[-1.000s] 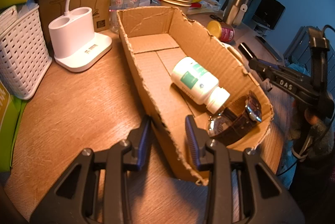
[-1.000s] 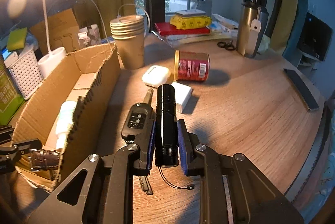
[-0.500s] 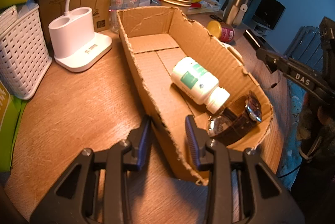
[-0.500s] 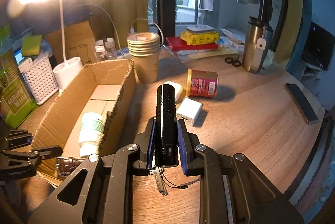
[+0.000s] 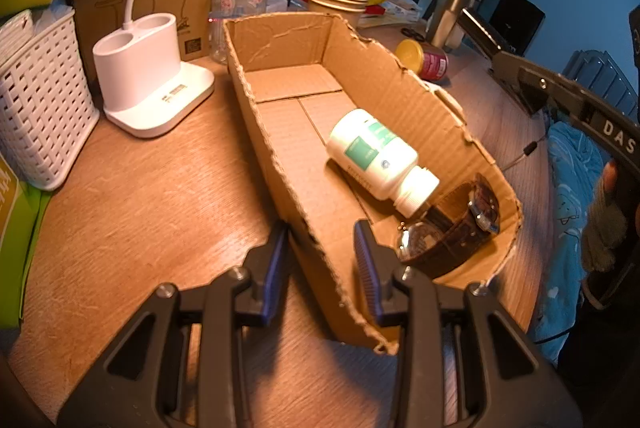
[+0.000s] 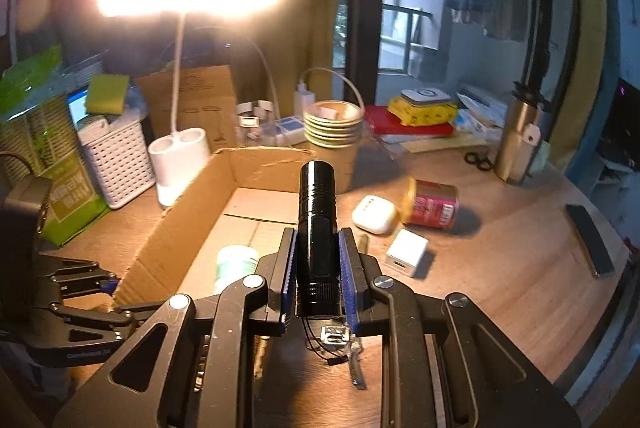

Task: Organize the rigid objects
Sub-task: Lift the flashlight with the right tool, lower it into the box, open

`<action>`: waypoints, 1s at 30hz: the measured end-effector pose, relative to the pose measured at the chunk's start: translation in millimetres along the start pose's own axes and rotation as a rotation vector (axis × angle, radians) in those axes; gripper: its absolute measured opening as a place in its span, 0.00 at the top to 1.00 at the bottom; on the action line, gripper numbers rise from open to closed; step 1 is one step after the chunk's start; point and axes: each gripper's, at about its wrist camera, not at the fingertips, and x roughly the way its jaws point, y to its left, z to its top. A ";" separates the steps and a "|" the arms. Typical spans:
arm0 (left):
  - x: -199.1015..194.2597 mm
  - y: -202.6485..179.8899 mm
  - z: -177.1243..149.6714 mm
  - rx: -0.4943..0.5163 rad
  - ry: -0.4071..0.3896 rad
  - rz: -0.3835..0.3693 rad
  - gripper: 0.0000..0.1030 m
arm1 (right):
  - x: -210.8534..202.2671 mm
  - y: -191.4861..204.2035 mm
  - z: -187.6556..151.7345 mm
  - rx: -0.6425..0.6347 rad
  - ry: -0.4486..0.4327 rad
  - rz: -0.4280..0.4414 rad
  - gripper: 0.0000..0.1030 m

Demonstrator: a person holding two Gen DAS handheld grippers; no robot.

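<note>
The right tongs were clenched on the black flashlight, held above the tabletop toward twelve o'clock, evidently for deposit in the cardboard box, whose near wall the left tongs gripped to steady it.

Wooden desk bears: cardboard box left of the right tool; white charger, earbud case, red can to its right.

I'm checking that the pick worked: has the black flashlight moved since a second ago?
Yes. The flashlight, clamped in the right gripper, has left the table and now lies over the cardboard box, not beside it.
</note>
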 end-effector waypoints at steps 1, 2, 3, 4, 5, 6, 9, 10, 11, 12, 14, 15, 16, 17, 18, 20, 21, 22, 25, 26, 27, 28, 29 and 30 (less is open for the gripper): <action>0.1 -0.1 -0.2 -0.001 0.000 0.000 0.65 | 0.5 1.7 0.4 -0.002 -0.001 0.004 0.79; -0.3 0.0 0.3 0.000 0.000 0.000 0.65 | 0.6 3.2 1.0 -0.004 -0.002 0.009 0.79; -0.3 0.0 0.4 0.000 0.000 0.000 0.65 | 1.0 5.1 2.0 -0.006 -0.004 0.013 0.79; -0.3 -0.1 0.3 0.000 0.000 0.000 0.65 | 0.8 7.0 3.1 -0.009 -0.006 0.017 0.79; -0.3 0.0 0.4 0.000 0.000 0.000 0.65 | 0.1 8.7 4.6 -0.012 -0.009 0.022 0.79; -0.3 0.1 0.4 0.000 0.000 0.000 0.65 | -0.4 10.6 5.7 -0.016 -0.013 0.027 0.79; -0.3 0.1 0.4 0.000 0.000 0.000 0.65 | -2.1 18.0 11.4 -0.026 -0.031 0.043 0.79; -0.3 -0.1 0.3 0.000 0.000 0.000 0.65 | -3.0 20.6 13.3 -0.029 -0.037 0.049 0.79; -0.3 0.0 0.3 0.000 0.000 0.000 0.65 | -3.7 24.0 15.5 -0.034 -0.043 0.056 0.79; 0.0 -0.3 0.0 0.000 0.000 0.000 0.65 | -4.0 27.3 18.0 -0.038 -0.049 0.064 0.79; -0.3 0.0 0.3 0.000 0.000 0.000 0.65 | -3.7 35.5 23.7 -0.049 -0.061 0.081 0.79; -0.3 0.1 0.4 0.000 0.000 0.000 0.64 | -3.5 39.2 25.7 -0.055 -0.065 0.089 0.79; -0.2 0.0 0.3 0.000 0.000 0.000 0.64 | -3.1 42.3 27.5 -0.058 -0.068 0.096 0.79; -0.3 0.0 0.3 0.000 0.000 0.000 0.64 | -2.3 46.1 29.1 -0.062 -0.070 0.105 0.79; -0.1 -0.5 0.0 0.000 0.000 0.000 0.64 | -0.8 50.4 30.6 -0.068 -0.071 0.117 0.79; -0.3 0.0 0.3 0.000 0.000 0.000 0.64 | 1.9 58.0 31.6 -0.076 -0.069 0.137 0.79; -0.3 0.0 0.3 0.000 0.000 0.000 0.64 | 3.9 62.2 31.8 -0.081 -0.066 0.149 0.79; -0.3 -0.1 0.2 0.000 0.000 0.000 0.64 | 6.3 65.7 31.7 -0.085 -0.061 0.160 0.79; 0.1 -0.6 -0.2 0.000 0.000 0.000 0.64 | 15.8 74.2 26.9 -0.090 -0.031 0.202 0.79; -0.3 0.0 0.3 0.000 -0.001 0.000 0.64 | 20.5 77.0 24.2 -0.093 -0.015 0.214 0.79; -0.2 0.0 0.2 0.000 0.000 0.000 0.64 | 23.6 78.7 22.5 -0.093 -0.004 0.223 0.79; -0.2 0.0 0.2 0.000 -0.001 0.000 0.64 | 27.9 80.4 20.3 -0.092 0.010 0.234 0.79; -0.2 0.1 0.3 0.000 0.000 0.000 0.64 | 33.8 81.9 17.3 -0.092 0.031 0.246 0.79; 0.0 -0.3 -0.1 0.000 -0.001 0.000 0.64 | 37.5 83.1 14.8 -0.090 0.046 0.252 0.79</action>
